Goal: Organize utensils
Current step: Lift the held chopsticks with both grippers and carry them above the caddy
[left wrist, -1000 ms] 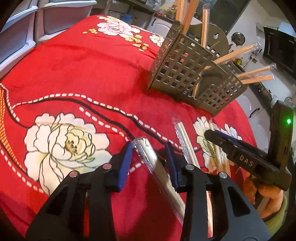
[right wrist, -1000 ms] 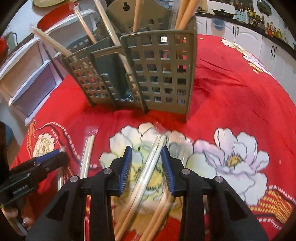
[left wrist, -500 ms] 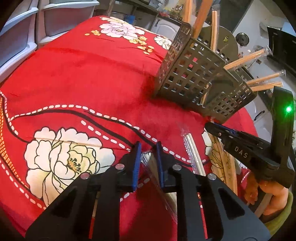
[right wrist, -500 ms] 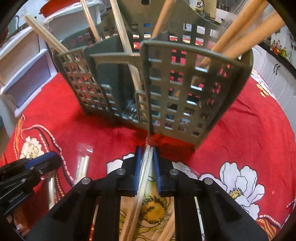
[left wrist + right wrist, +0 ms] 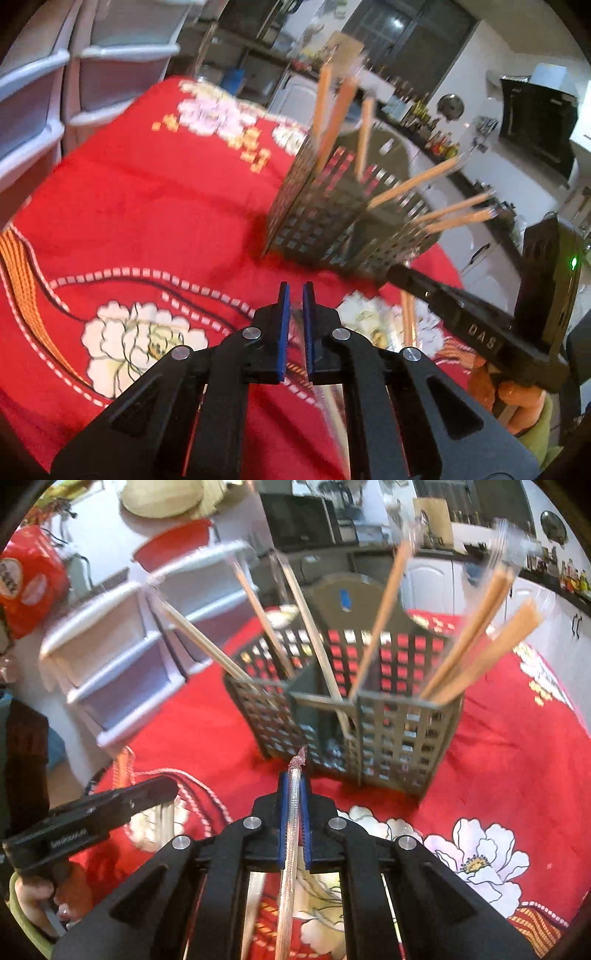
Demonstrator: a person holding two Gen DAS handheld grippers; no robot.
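Note:
A grey lattice utensil caddy [image 5: 332,225] [image 5: 369,731] stands on the red flowered cloth, with several wrapped chopstick pairs [image 5: 476,642] leaning out of it. My left gripper [image 5: 294,295] is shut on a clear-wrapped chopstick pair [image 5: 332,410] that trails back under its fingers, lifted above the cloth. My right gripper [image 5: 294,779] is shut on another wrapped chopstick pair [image 5: 291,812], its crimped tip pointing at the caddy's near wall. Each gripper shows in the other's view: the right [image 5: 461,317], the left [image 5: 96,823].
More wrapped chopsticks [image 5: 406,321] [image 5: 162,819] lie on the cloth [image 5: 147,206] between the grippers. White plastic drawers [image 5: 122,657] stand beside the table at the left. Kitchen counters and cabinets lie behind the caddy.
Both grippers closed on wrapped chopstick pairs and lifted them off the cloth. Both now sit higher, and the right one looks down into the caddy's top.

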